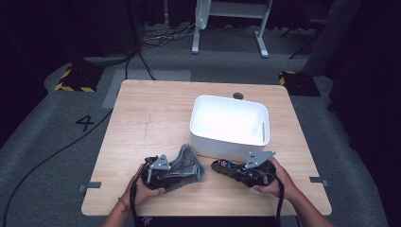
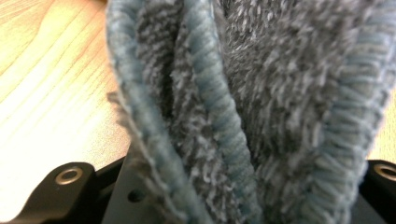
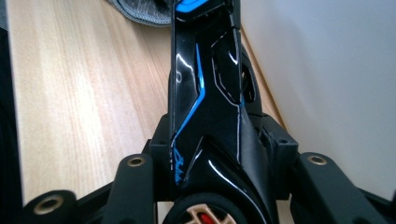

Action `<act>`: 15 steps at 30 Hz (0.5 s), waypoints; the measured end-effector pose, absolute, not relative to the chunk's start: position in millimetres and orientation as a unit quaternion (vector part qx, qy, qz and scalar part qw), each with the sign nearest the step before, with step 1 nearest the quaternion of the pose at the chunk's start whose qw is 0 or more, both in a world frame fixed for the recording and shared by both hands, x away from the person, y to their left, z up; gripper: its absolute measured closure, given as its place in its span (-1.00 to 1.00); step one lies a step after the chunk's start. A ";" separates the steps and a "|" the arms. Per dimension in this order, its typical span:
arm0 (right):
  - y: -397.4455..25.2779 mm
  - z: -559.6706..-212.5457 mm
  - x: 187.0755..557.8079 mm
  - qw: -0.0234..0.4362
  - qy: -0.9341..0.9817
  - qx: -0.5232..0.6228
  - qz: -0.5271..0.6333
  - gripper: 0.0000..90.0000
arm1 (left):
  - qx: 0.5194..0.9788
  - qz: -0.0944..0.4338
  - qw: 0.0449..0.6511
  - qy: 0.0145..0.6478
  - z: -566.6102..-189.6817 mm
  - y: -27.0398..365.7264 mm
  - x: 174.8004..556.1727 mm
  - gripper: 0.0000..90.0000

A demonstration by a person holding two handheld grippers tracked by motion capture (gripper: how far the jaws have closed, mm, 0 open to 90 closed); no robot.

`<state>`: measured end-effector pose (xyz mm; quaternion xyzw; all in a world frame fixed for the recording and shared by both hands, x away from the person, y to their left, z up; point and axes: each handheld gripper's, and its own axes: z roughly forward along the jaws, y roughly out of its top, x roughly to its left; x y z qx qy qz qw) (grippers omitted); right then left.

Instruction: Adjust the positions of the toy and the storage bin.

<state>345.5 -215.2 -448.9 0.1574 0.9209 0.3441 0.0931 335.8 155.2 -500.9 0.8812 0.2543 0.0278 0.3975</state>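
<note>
A grey terry cloth (image 1: 190,163) lies bunched near the front of the wooden table (image 1: 151,113). My left gripper (image 1: 176,173) is shut on its near end. In the left gripper view the cloth's folds and ribbed blue-grey hems (image 2: 243,107) stand between the jaws. My right gripper (image 1: 237,171) is shut on a glossy black toy car (image 1: 226,167) with blue lines. The car (image 3: 210,107) points away between the jaws, and a tan-rimmed wheel shows at the bottom. It is low over the table, just in front of the white bin (image 1: 222,145).
The white bin's wall (image 3: 327,93) is close on the right of the car. A small dark disc (image 1: 238,96) sits at the table's far edge. Cables, a floor mark "4" (image 1: 85,123) and white desk legs (image 1: 261,40) lie beyond the table.
</note>
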 end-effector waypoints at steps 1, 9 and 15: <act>-216.7 -447.5 345.0 0.095 0.921 0.157 0.344 0.28 | 0.881 0.028 0.397 0.255 -500.8 155.0 335.8 0.54; -229.1 -436.5 341.4 0.105 0.917 0.159 0.350 0.28 | 0.885 0.034 0.392 0.249 -499.1 154.6 335.5 0.56; -233.5 -432.9 342.8 0.108 0.914 0.163 0.354 0.28 | 0.880 0.027 0.400 0.255 -498.6 158.1 338.6 0.41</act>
